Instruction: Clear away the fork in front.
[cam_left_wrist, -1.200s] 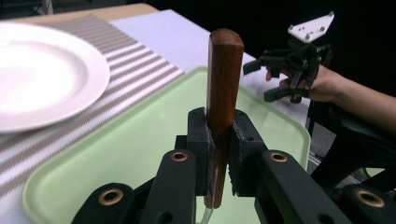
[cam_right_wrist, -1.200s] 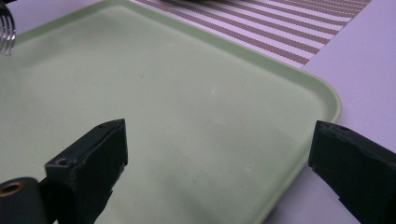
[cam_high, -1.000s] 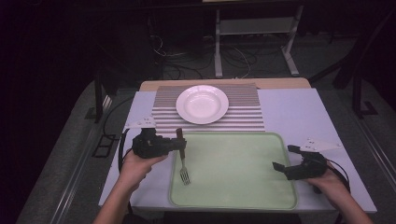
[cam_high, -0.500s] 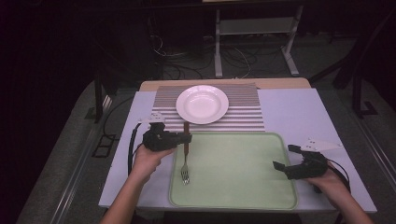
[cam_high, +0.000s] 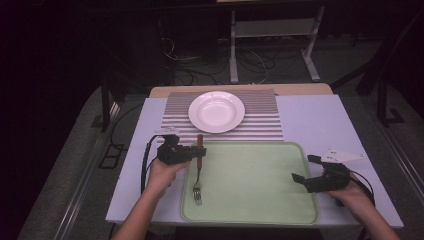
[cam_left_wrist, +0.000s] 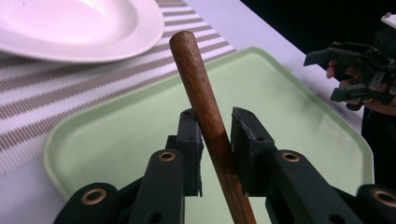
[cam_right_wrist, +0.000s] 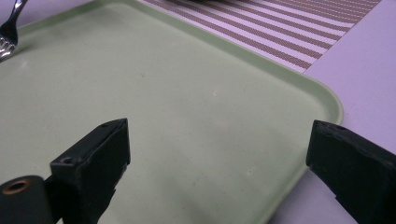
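A fork with a brown wooden handle stands slanted, its metal tines resting on the pale green tray. My left gripper is at the tray's left rim with the handle between its jaws. The jaws have just been opening: the handle leans on one pad and a narrow gap shows at the other. My right gripper stands open over the tray's right side with nothing between its jaws. A white plate sits on a striped placemat beyond the tray.
The tray lies on a white tabletop; its rim runs in front of the right gripper. The fork tines show at the tray's far side in the right gripper view. Dark floor, cables and a metal stand lie beyond the table.
The left hand has shifted a little toward the plate and sunk lower, tilting the fork's handle; the tines stay on the tray. The right hand has kept still.
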